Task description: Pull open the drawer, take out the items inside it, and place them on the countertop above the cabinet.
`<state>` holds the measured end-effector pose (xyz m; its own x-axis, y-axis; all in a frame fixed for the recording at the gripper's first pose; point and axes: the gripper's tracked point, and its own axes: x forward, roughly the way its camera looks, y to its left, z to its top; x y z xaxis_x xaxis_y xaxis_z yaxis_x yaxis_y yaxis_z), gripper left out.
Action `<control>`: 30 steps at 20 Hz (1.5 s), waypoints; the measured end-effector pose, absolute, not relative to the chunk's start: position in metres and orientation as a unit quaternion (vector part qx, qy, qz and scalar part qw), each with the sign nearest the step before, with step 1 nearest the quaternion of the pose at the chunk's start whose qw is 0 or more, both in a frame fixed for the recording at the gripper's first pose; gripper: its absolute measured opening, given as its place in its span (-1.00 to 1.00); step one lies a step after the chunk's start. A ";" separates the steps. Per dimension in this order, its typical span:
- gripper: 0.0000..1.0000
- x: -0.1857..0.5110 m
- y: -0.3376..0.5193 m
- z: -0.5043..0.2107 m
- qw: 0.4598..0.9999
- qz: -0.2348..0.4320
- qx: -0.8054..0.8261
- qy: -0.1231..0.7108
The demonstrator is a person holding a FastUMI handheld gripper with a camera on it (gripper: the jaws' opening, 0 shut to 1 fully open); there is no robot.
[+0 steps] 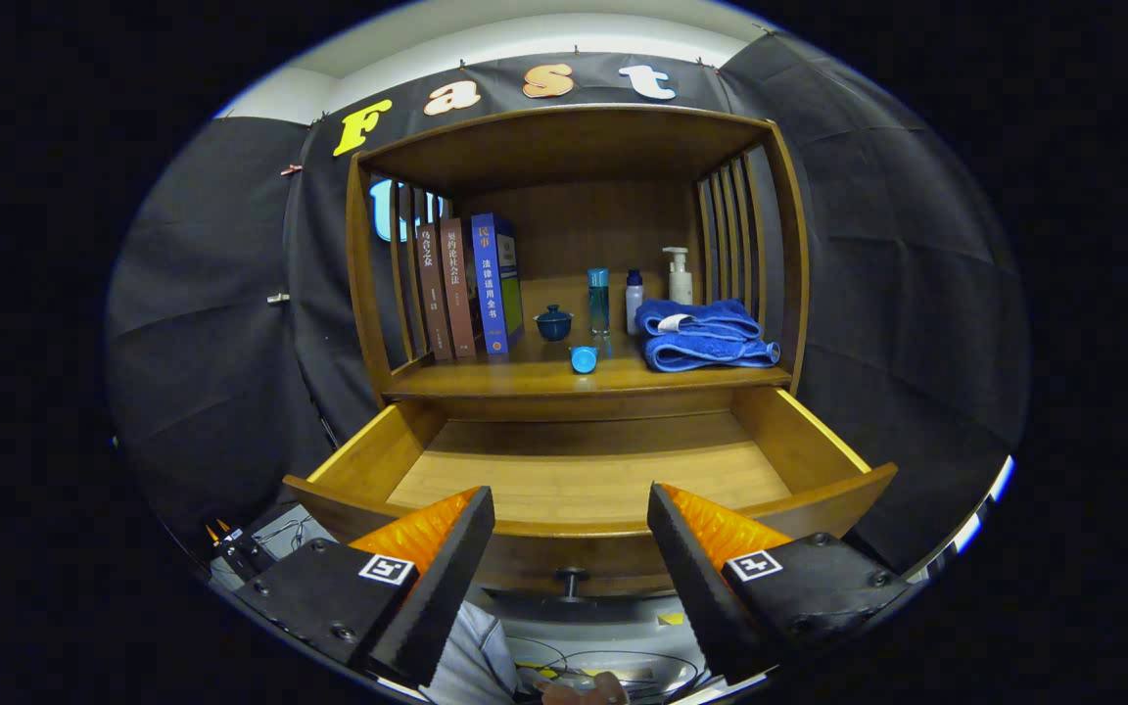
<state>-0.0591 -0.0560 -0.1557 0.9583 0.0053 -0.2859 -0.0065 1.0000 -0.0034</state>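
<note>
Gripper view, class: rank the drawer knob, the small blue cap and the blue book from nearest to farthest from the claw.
The claw is open.
1. Drawer knob: between the fingers, on the drawer front.
2. Small blue cap: beyond, at the countertop's front edge.
3. Blue book: farthest, upright, left of the cap.

Black cloth wall behind wooden cabinet, white ceiling.

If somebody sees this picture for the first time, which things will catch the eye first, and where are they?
The wide-open drawer stands out first, pulled out just beyond the spread fingers of the gripper, its wooden bottom bare as far as it shows. Above it, on the countertop, a folded blue towel lies to one side and upright books stand at the other. Between them sit a small blue lidded cup and bottles.
</note>
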 end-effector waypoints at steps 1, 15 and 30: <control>1.00 -0.059 -0.056 -0.163 0.989 0.000 -0.002 0.146; 0.97 -0.047 -0.051 -0.190 0.990 -0.038 -0.054 0.126; 0.98 0.059 -0.053 -0.181 0.988 -0.040 -0.023 0.146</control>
<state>0.0593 -0.0527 -0.1812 0.9539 -0.0865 -0.2875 0.0732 0.9957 -0.0568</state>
